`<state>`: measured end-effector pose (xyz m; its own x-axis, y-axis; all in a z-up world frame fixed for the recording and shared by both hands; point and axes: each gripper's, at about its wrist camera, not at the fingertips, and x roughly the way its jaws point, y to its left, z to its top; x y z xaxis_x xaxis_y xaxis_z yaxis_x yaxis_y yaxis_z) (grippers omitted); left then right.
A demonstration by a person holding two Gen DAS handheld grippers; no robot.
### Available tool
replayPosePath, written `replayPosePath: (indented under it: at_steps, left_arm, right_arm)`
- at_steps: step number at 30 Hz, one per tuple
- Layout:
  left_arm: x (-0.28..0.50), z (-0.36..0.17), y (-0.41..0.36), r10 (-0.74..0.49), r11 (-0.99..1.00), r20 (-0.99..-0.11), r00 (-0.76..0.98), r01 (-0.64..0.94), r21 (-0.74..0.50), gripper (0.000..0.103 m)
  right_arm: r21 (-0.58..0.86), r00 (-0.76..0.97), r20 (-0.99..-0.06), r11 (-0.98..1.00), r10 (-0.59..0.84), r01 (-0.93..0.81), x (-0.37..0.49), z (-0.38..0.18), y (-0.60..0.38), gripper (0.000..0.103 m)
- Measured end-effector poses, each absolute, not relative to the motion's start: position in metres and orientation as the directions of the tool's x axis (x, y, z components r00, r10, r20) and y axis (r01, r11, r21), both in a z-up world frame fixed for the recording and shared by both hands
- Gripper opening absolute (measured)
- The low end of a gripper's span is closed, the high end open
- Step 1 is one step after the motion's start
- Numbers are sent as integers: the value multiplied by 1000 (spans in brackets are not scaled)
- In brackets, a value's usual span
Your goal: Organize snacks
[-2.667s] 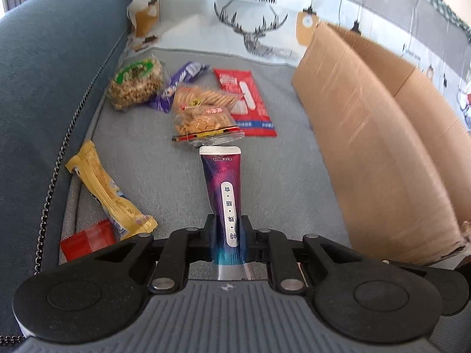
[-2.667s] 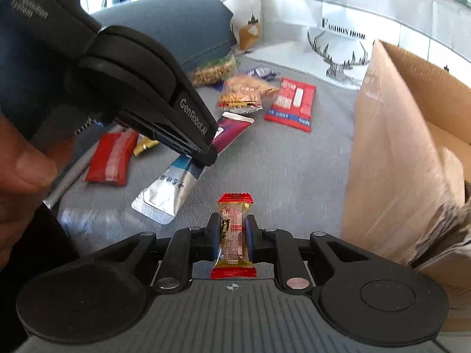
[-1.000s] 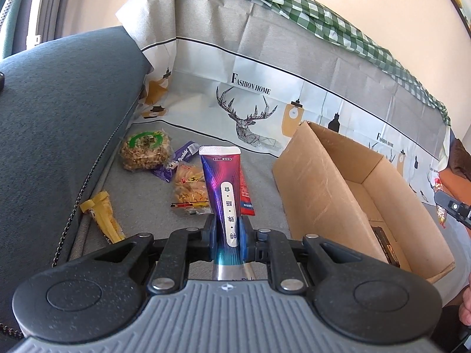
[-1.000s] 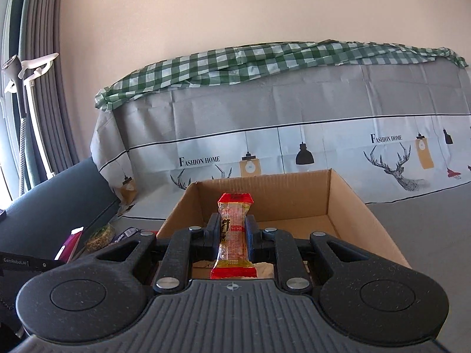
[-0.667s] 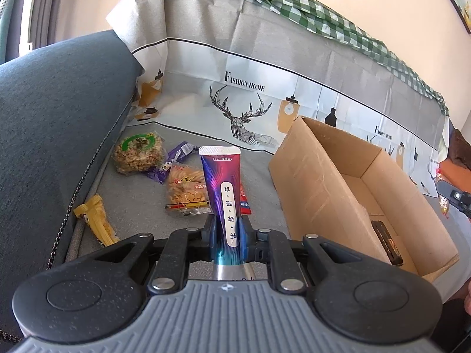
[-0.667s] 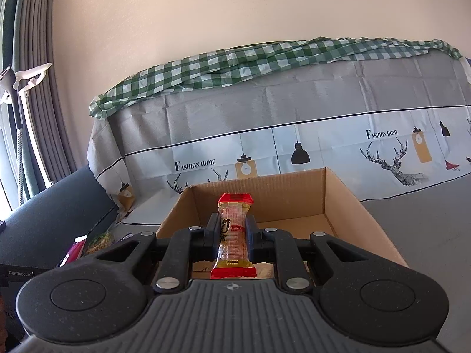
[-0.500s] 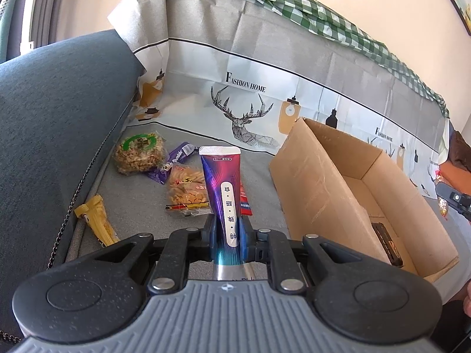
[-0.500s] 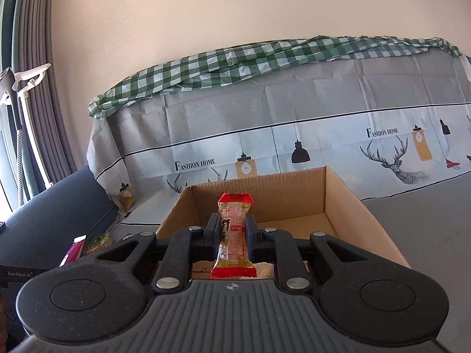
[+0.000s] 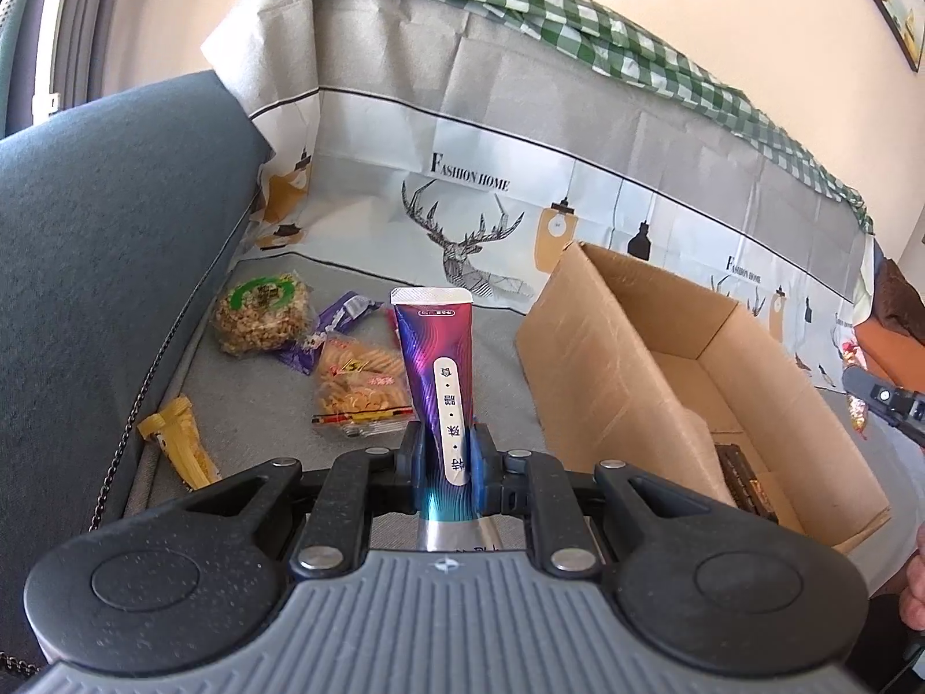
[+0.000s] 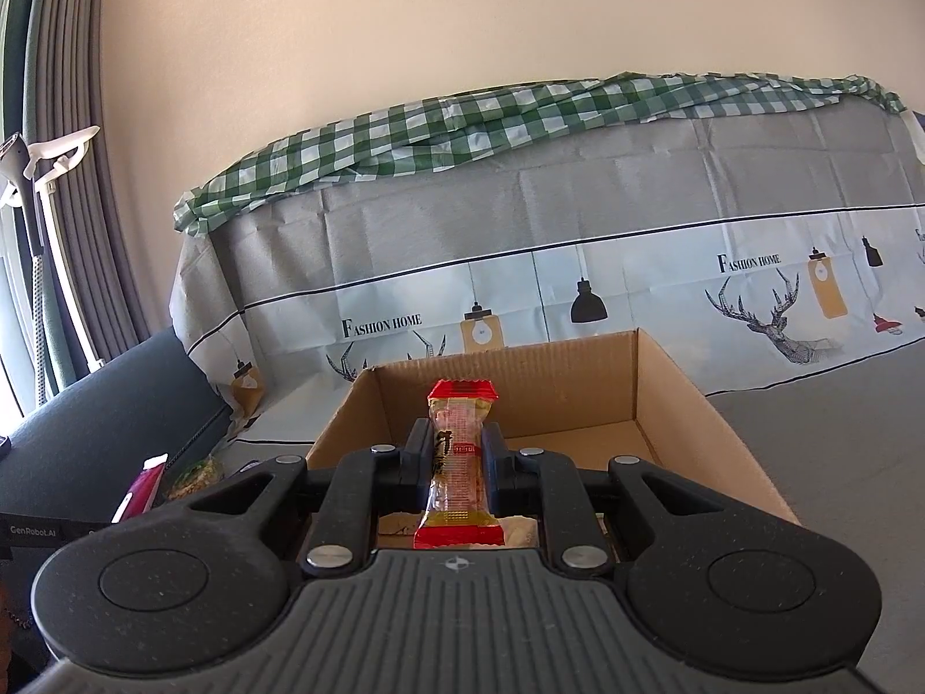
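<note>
Left wrist view: my left gripper [image 9: 445,454] is clamped on a purple tube [image 9: 435,370], which stands upright from the bottom centre of the frame, its white crimped end on top. Behind it on the grey seat [image 9: 254,399] lie the loose snacks — a round nut cake [image 9: 260,312] at centre left, a purple wrapper [image 9: 329,329] just beside it, a cracker pack [image 9: 358,384] touching the wrapper's lower end, and a yellow pack [image 9: 179,445] lower left, near the dark armrest [image 9: 104,243]. The open box [image 9: 584,376] fills the right half; a dark bar [image 9: 743,480] lies on its floor at lower right. At the right edge the tip of my right gripper [image 9: 879,399] pokes in above the box's far side, with part of my hand [image 9: 916,590] below it. A deer-print cloth [image 9: 462,173] covers the sofa back in the upper half.

Right wrist view: my right gripper [image 10: 459,454] is pinched narrow on a small red-ended candy [image 10: 459,451] — upright at centre, in front of the box's [image 10: 682,405] open mouth. At lower left, the tube's [image 10: 144,483] end and the edge of my left gripper [image 10: 40,532] show, with the nut cake [image 10: 193,474] just right of them. The cloth [image 10: 578,266] and a green check cloth [image 10: 462,115] span the middle.
</note>
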<state>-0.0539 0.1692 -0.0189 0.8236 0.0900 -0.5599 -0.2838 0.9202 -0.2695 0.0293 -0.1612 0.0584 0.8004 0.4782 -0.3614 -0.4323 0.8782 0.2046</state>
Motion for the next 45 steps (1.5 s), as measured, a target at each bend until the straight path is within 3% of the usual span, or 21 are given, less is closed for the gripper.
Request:
replayPosePath:
  at_steps: [11,25,35,45]
  left_arm:
    - [-54,9,152,63,927,-496,866,-234,-292,16]
    - [-25,16,94,-61,950,-440,896,-84,-302,16]
    - [9,4,50,-126,971,-453,883,17,-238,16]
    - [35,1,19,-204,969,-409,889,122,-217,16]
  right_arm:
    - [205,800,-359,877,481,-435,28,58,-160,18]
    - [219,811,-355,884,466,-412,29,60,-166,18]
    - [213,883,-323,935,341,-284,37,58,-181,18]
    - [203,902,-324,952,286,-229,46,53,-181,18]
